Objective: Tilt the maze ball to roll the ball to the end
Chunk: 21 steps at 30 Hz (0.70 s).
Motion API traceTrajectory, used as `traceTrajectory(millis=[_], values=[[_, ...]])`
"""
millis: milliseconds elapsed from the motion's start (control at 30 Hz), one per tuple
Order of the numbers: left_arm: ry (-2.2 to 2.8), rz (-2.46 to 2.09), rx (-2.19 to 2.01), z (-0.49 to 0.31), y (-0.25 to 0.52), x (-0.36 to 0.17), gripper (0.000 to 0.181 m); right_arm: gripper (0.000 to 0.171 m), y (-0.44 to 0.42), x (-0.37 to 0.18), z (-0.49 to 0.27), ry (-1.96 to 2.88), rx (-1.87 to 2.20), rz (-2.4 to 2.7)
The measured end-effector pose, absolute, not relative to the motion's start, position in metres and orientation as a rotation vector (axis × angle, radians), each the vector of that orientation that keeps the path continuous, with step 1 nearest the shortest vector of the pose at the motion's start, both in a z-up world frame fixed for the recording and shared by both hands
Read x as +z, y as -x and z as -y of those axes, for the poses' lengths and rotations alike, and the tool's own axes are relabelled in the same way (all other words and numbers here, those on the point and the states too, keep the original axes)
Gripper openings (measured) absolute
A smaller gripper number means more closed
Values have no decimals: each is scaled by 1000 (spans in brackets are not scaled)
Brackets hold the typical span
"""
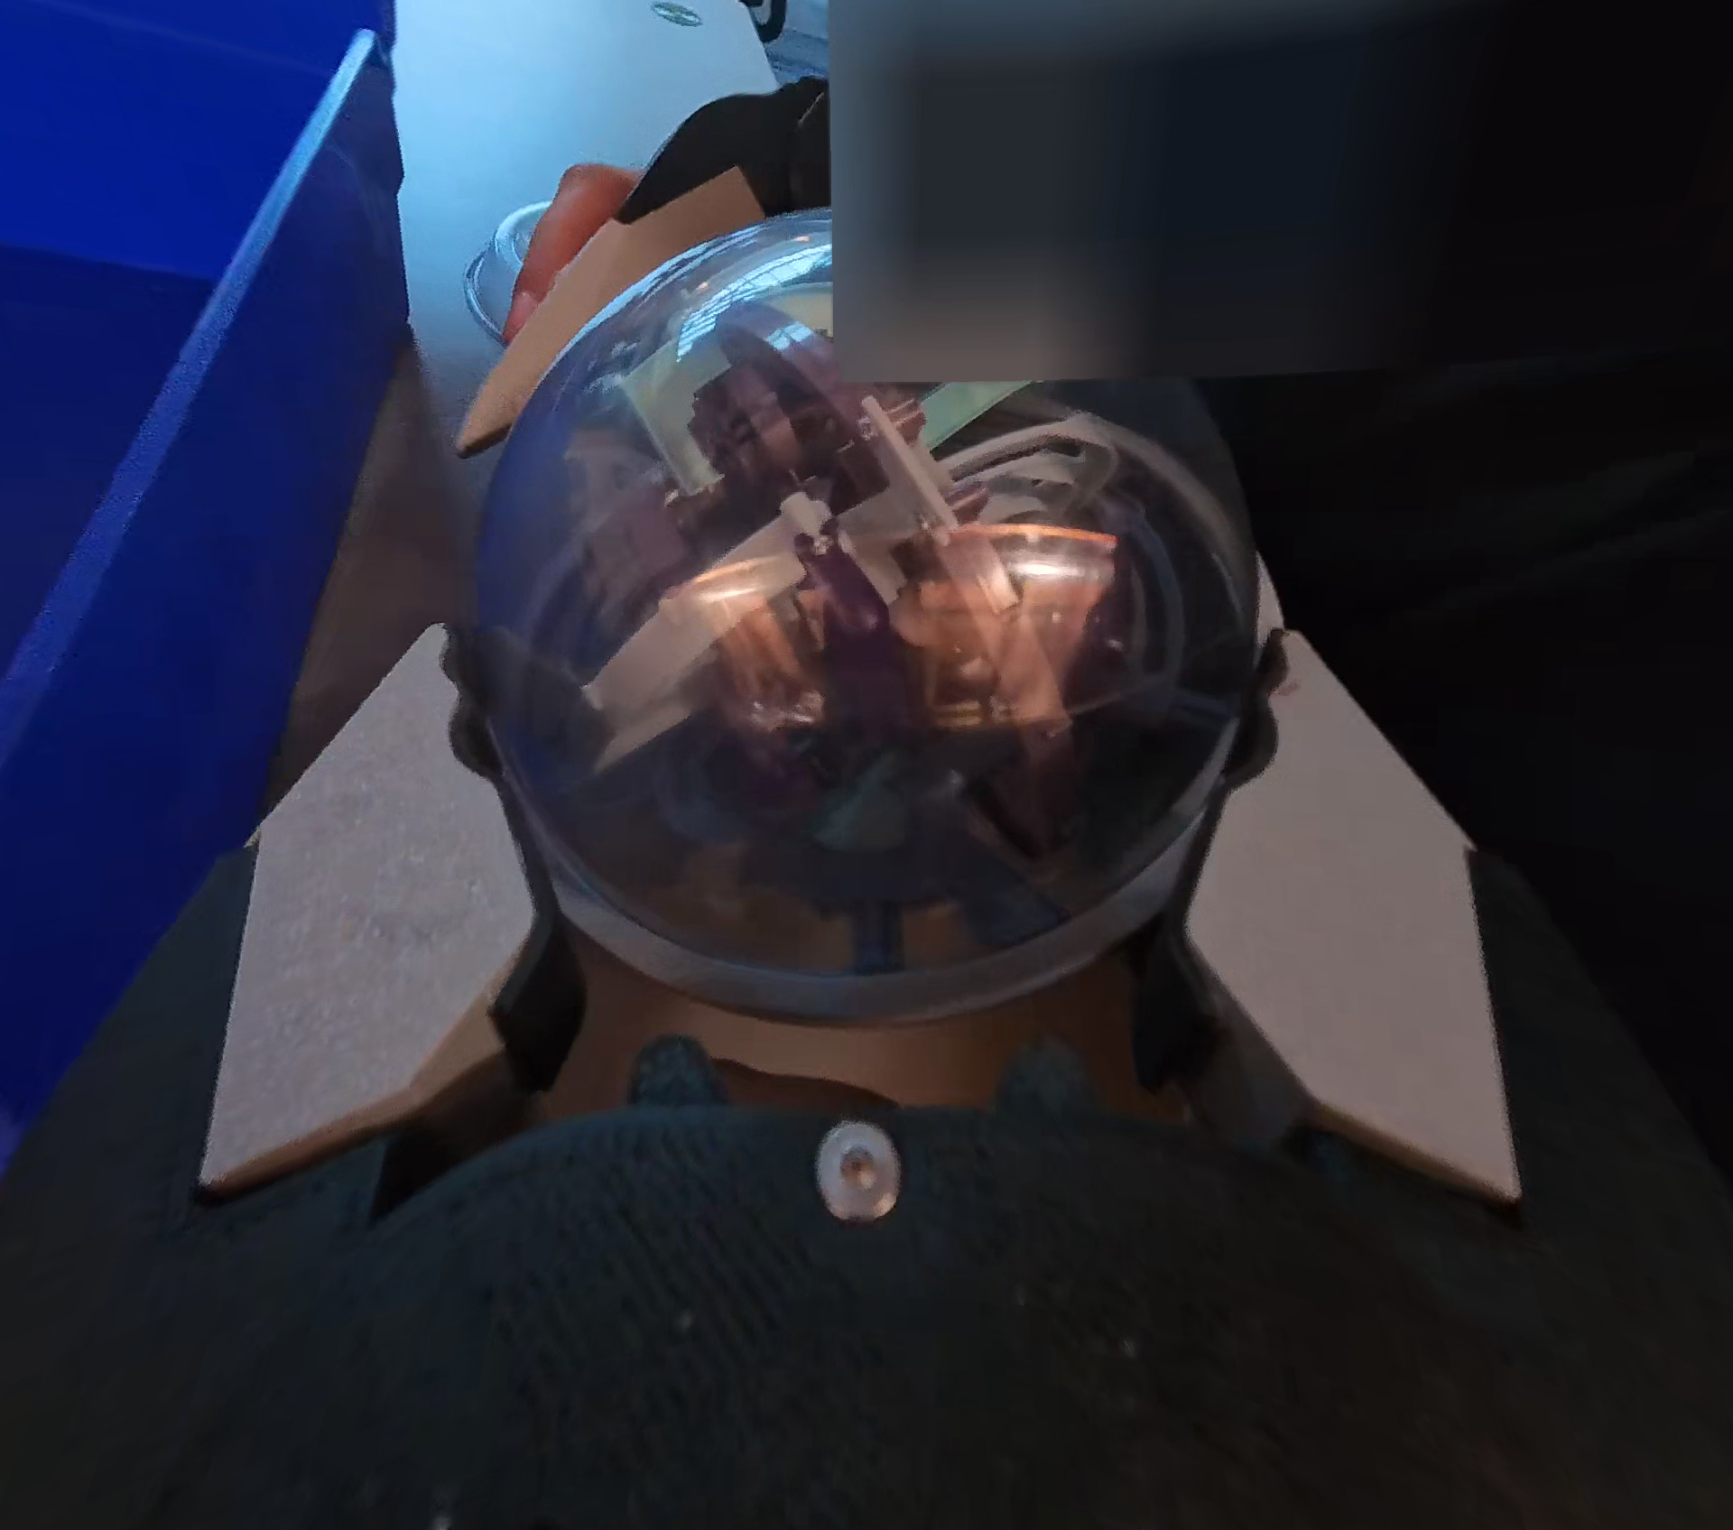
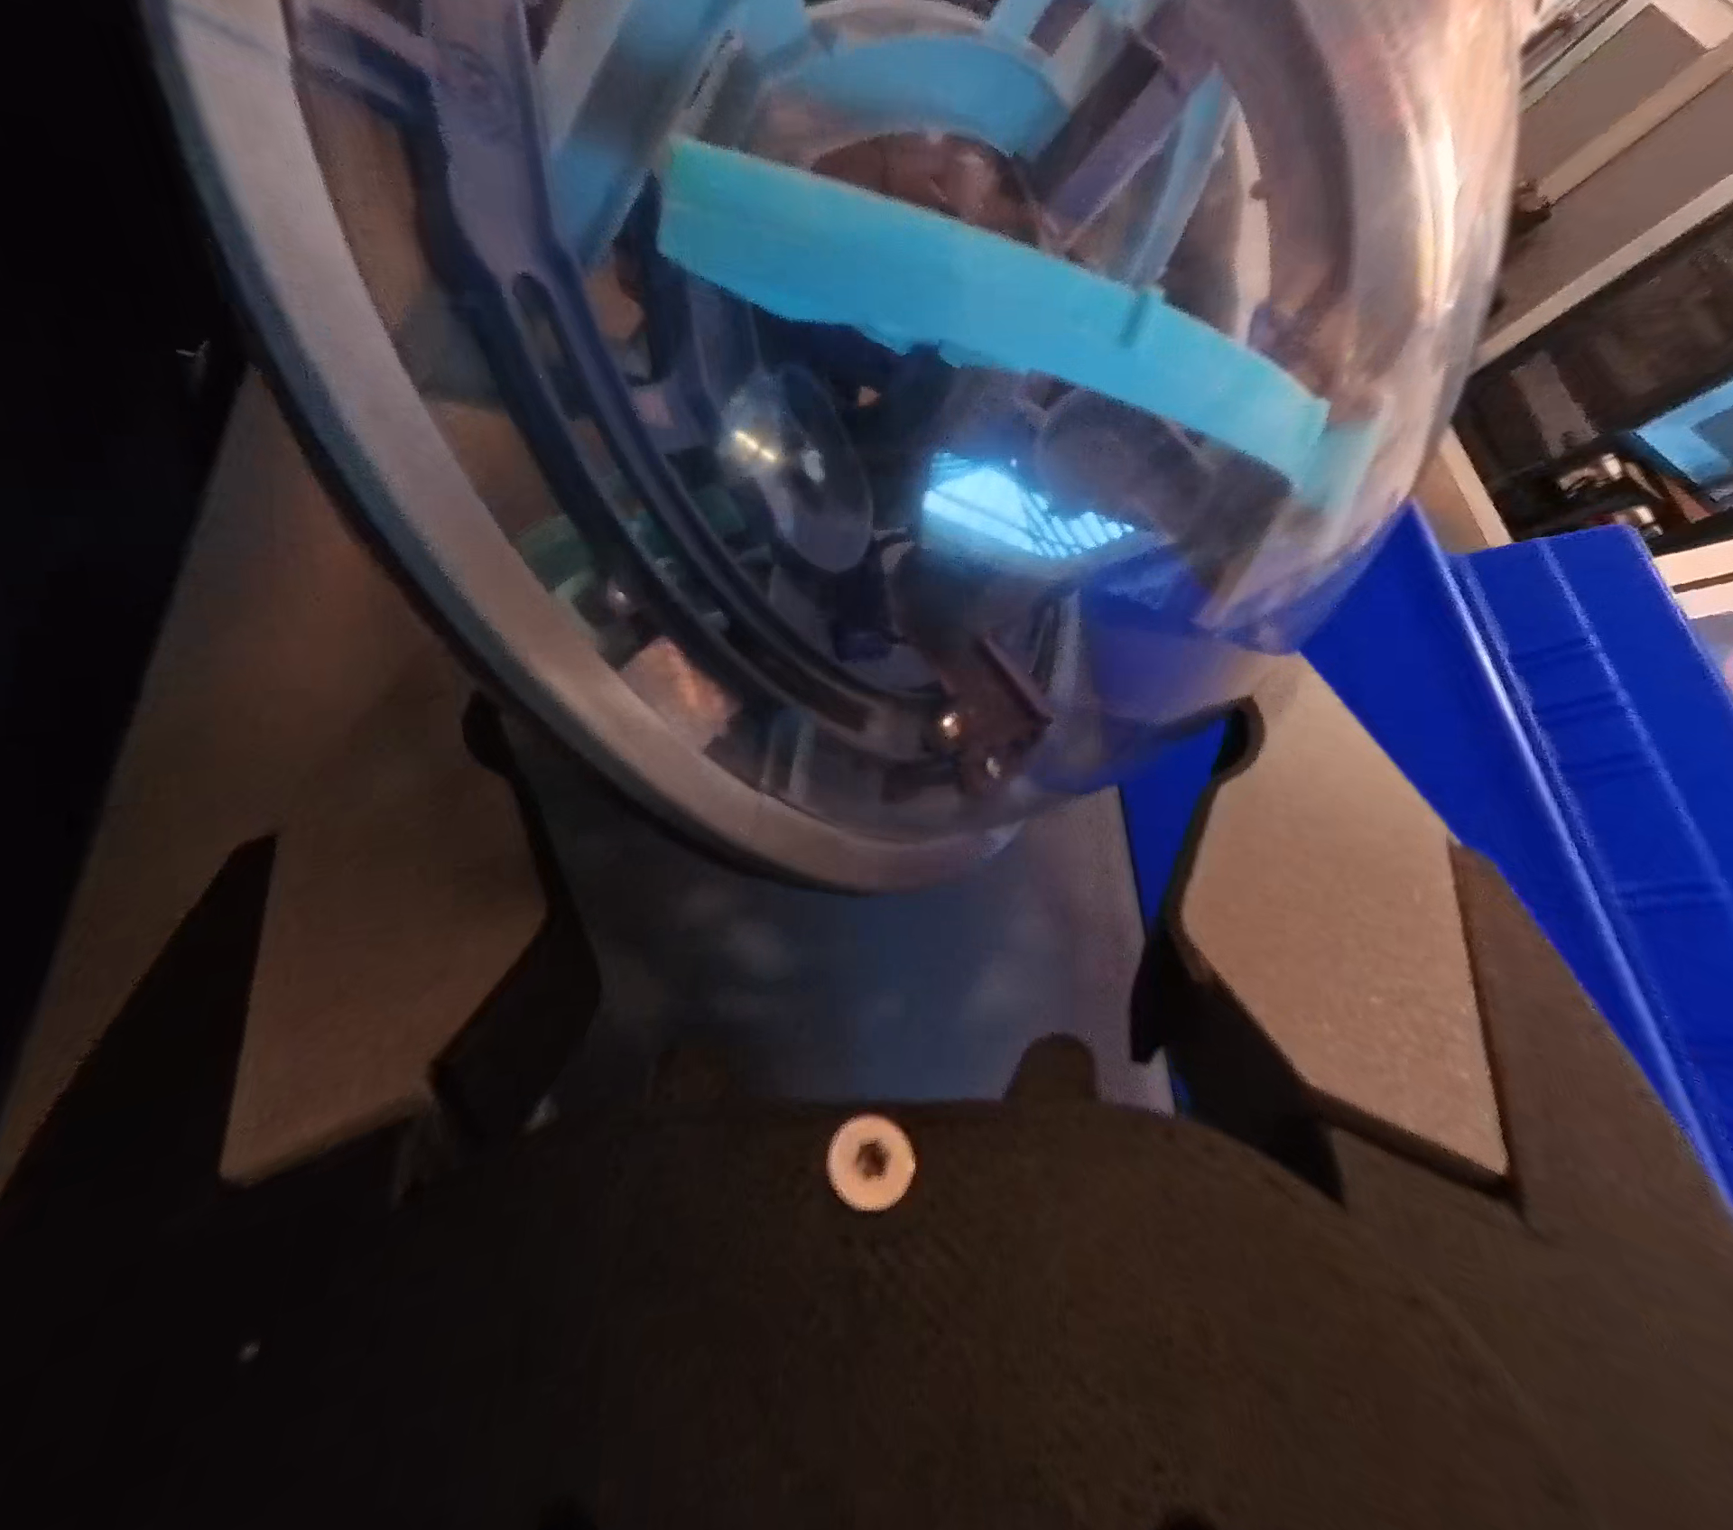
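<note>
Left hand-held gripper [image 1: 863,697] spread wide, both fingers pressing the clear maze ball [image 1: 863,669] at 3 and 9 o'clock, right hand-held gripper [image 2: 863,753] likewise clamping it, blue bin [image 1: 169,360] at 9 o'clock.

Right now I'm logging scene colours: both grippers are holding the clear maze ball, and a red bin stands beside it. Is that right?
Not quite: the bin is blue, not red, as the left wrist view shows beside the maze ball; the right wrist view shows it blue too. The rest stands: the left gripper and the right gripper both hold the clear ball.
</note>
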<state>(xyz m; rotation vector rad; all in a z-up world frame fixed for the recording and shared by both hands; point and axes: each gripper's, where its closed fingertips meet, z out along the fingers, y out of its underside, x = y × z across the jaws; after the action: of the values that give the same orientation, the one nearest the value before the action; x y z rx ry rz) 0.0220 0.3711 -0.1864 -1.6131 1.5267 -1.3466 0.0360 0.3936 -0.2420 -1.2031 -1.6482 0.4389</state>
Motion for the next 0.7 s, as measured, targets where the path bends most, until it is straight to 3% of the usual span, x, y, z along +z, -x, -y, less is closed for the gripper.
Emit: traceTrajectory(millis=[33,200,367,567,700], values=[[1614,-1536,-1322,-369,-21,-187,154,147,-36,-242,-392,1196,439,1653],[1629,-1582,-1221,-363,-17,-187,152,144,-33,-245,-389,1177,448,1684],[1593,-1578,-1178,-363,2,-178,141,126,-32,-247,-389,1168,456,1708],[1614,-1541,-1206,-370,16,-180,137,120,-26,-249,-396,1167,434,1720],[1581,-1587,-1167,-371,39,-181,123,117,-22,-250,-399,1171,426,1720]])
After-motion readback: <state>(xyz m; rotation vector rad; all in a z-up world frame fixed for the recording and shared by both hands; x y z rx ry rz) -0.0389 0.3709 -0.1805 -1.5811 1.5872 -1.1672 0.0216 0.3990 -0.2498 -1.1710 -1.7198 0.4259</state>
